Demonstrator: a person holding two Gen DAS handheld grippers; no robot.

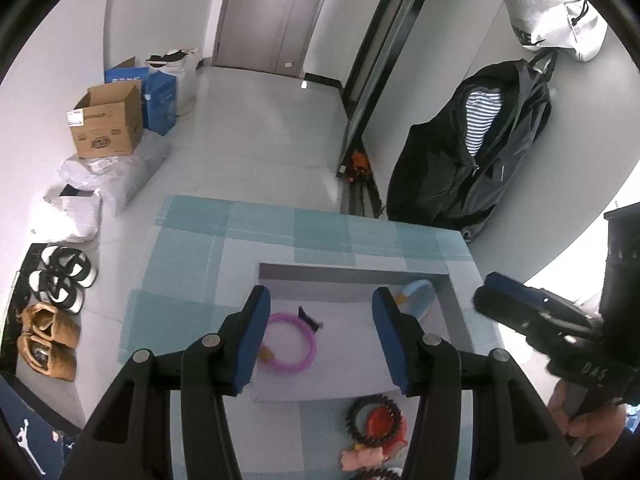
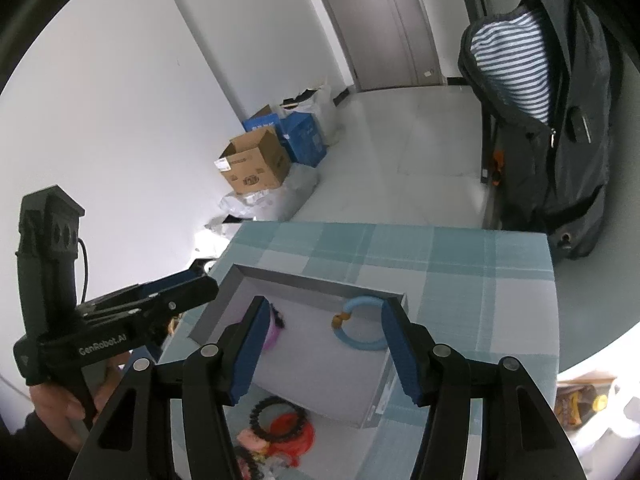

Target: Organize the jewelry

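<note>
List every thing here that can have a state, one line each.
Left claw: open, nothing between its pads.
Right claw: open, nothing between its pads.
Gray tray: on the checked cloth, holding bracelets.
Purple bracelet: lying flat in the tray.
Blue bracelet: lying flat in the tray.
Black beaded bracelet: outside the tray, on the cloth.
Cardboard box: flaps open.
Door: shut.

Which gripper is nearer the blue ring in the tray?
Right. The right gripper hangs open directly over the blue ring; the left gripper is open over the purple ring, farther away.
</note>
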